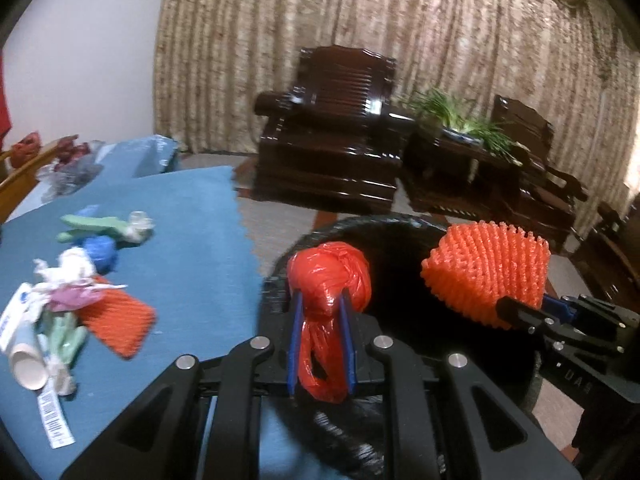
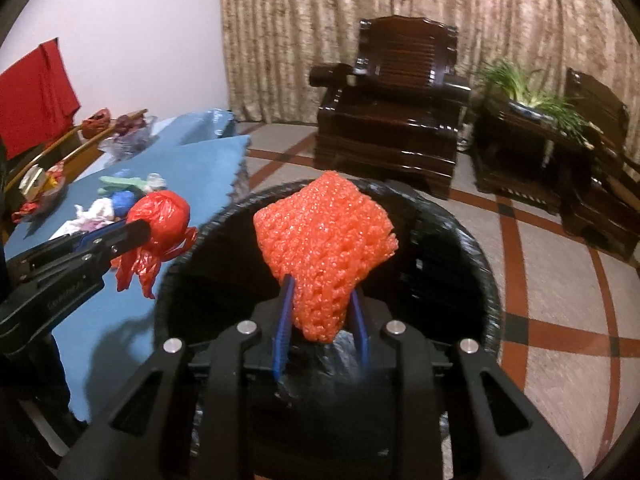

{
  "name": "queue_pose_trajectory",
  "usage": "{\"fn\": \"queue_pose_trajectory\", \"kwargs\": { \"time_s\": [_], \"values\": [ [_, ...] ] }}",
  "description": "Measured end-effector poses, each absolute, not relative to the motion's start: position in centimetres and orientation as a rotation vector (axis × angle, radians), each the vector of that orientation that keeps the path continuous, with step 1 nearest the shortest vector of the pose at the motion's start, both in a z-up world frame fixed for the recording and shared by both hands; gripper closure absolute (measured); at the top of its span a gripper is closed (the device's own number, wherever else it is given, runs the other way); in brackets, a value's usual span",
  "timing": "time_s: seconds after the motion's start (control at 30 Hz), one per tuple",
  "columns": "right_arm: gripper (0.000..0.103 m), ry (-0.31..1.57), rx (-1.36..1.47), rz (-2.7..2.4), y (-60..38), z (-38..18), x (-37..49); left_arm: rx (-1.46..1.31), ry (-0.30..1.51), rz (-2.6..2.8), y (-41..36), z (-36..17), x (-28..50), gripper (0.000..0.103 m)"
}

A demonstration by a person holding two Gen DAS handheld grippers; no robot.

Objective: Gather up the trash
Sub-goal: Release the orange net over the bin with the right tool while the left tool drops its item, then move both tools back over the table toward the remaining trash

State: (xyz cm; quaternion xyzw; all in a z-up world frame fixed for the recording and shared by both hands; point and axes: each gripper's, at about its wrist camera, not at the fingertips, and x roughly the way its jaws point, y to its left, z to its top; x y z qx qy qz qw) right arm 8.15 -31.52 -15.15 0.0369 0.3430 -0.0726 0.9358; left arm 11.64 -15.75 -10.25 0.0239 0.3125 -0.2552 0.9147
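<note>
My left gripper is shut on a knotted red plastic bag, held over the near rim of a black-lined bin. From the right wrist view, that gripper and the red bag hang at the bin's left edge. My right gripper is shut on an orange foam net, above the open bin. The net also shows at the right gripper in the left wrist view. More trash lies on the blue-clothed table: another orange foam net, a blue ball, white tissue, a paper tube.
The table stands left of the bin, which sits at its corner. Dark wooden armchairs and a side table with a green plant stand before a curtain. Tiled floor stretches to the right.
</note>
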Motion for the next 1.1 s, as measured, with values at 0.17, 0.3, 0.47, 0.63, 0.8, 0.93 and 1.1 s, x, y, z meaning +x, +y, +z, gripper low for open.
{"fn": "queue_pose_trajectory", "kwargs": {
  "time_s": [0.17, 0.3, 0.47, 0.63, 0.8, 0.93, 1.1],
  "values": [
    [0.058, 0.726, 0.077, -0.201, -32.9, -16.0, 7.8, 0.037, 0.666, -0.604, -17.6, -10.9, 12.0, 0.062],
    [0.026, 0.718, 0.075, -0.245, -33.4, -16.0, 7.8, 0.014, 0.655, -0.595, -17.0, -10.7, 11.9, 0.038],
    [0.011, 0.689, 0.085, -0.275, -33.5, -15.6, 7.6, 0.014, 0.635, -0.539, -14.8, -10.4, 12.1, 0.028],
    [0.007, 0.654, 0.078, -0.242, -31.7, -14.6, 8.1, 0.014, 0.589, -0.424, -11.0, -9.6, 11.8, 0.017],
    [0.006, 0.627, 0.081, -0.137, -28.3, -13.7, 9.6, 0.018, 0.565, -0.296, -5.8, -8.9, 11.6, 0.011],
    [0.006, 0.607, 0.067, -0.032, -24.7, -13.1, 11.3, 0.019, 0.557, -0.191, -1.5, -8.9, 10.8, 0.006],
    [0.005, 0.602, 0.031, 0.107, -19.2, -13.0, 14.0, 0.031, 0.561, -0.046, 4.1, -9.4, 10.1, 0.006]
  ]
}}
